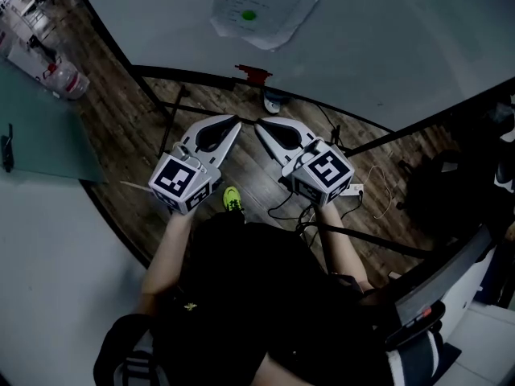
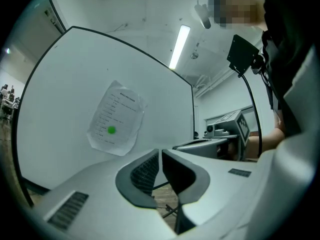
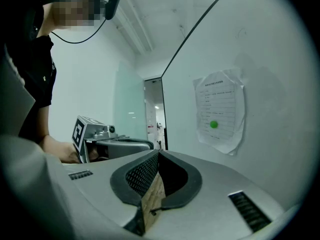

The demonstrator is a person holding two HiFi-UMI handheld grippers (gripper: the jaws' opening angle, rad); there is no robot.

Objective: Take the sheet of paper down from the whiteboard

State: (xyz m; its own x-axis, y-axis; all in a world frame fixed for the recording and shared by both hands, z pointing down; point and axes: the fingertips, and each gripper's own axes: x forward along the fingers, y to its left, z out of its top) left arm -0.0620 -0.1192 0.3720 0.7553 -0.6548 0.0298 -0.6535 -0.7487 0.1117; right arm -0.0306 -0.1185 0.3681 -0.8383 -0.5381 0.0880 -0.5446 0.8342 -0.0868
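A crumpled printed sheet of paper (image 1: 259, 6) hangs on the whiteboard (image 1: 386, 30), pinned by a round green magnet (image 1: 249, 15). The paper (image 2: 116, 118) lies ahead and to the left in the left gripper view, and the same paper (image 3: 220, 109) sits ahead and to the right in the right gripper view. My left gripper (image 1: 238, 122) and right gripper (image 1: 258, 124) are held side by side, short of the board and below the paper. Both are shut with nothing between the jaws.
A red clip (image 1: 253, 74) sits on the board's lower frame. Cables and a power strip (image 1: 352, 190) lie on the wooden floor. A dark chair (image 1: 438, 288) stands at the right, a glass partition (image 1: 40, 127) at the left. The whiteboard stand's legs (image 1: 173, 107) cross the floor.
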